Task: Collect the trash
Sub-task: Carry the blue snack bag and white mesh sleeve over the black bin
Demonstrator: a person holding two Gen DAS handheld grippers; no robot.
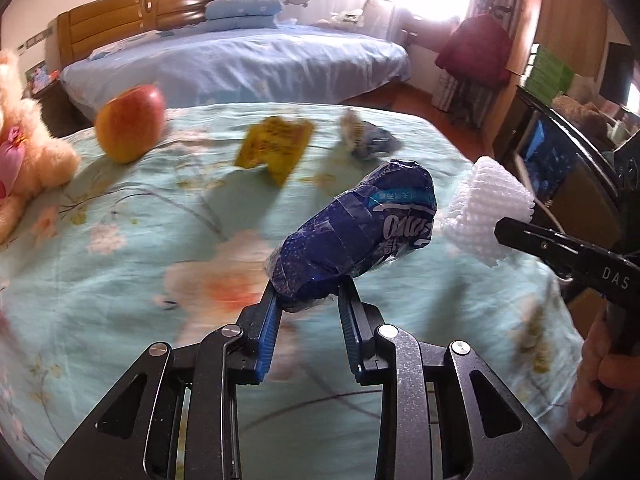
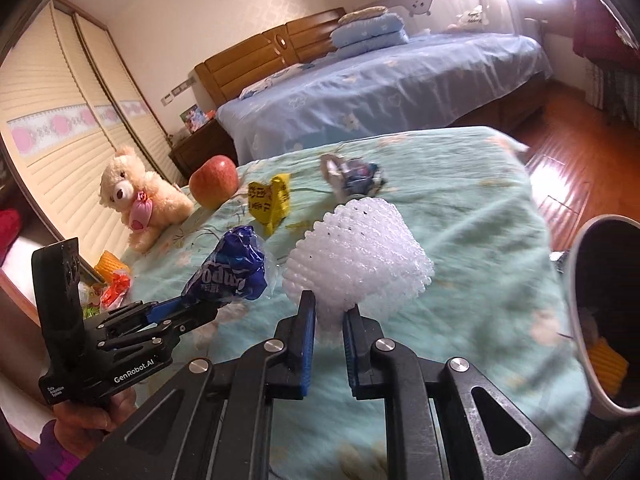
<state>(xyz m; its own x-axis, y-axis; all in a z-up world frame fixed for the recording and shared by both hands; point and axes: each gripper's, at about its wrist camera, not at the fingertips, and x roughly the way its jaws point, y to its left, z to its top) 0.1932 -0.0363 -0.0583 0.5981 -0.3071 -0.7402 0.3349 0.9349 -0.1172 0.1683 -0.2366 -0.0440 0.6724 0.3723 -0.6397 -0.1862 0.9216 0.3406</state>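
My left gripper [image 1: 307, 294] is shut on a crumpled blue tissue wrapper [image 1: 356, 240] and holds it above the floral bedspread; the wrapper also shows in the right wrist view [image 2: 232, 268]. My right gripper [image 2: 330, 304] is shut on a white foam fruit net [image 2: 356, 252], seen at the right of the left wrist view [image 1: 486, 216]. A yellow wrapper [image 1: 276, 148] [image 2: 270, 200] and a small crumpled blue-grey wrapper [image 1: 370, 138] [image 2: 354, 176] lie further away on the bedspread. A dark bin with a white rim [image 2: 576, 308] stands at the right edge.
An apple [image 1: 130, 122] [image 2: 214, 180] and a teddy bear [image 2: 140, 200] sit at the far left of the bedspread [image 1: 120, 280]. Red and yellow scraps [image 2: 110, 280] lie at its left edge. A blue bed [image 1: 240, 60] stands behind. A wood floor [image 2: 580, 168] is at the right.
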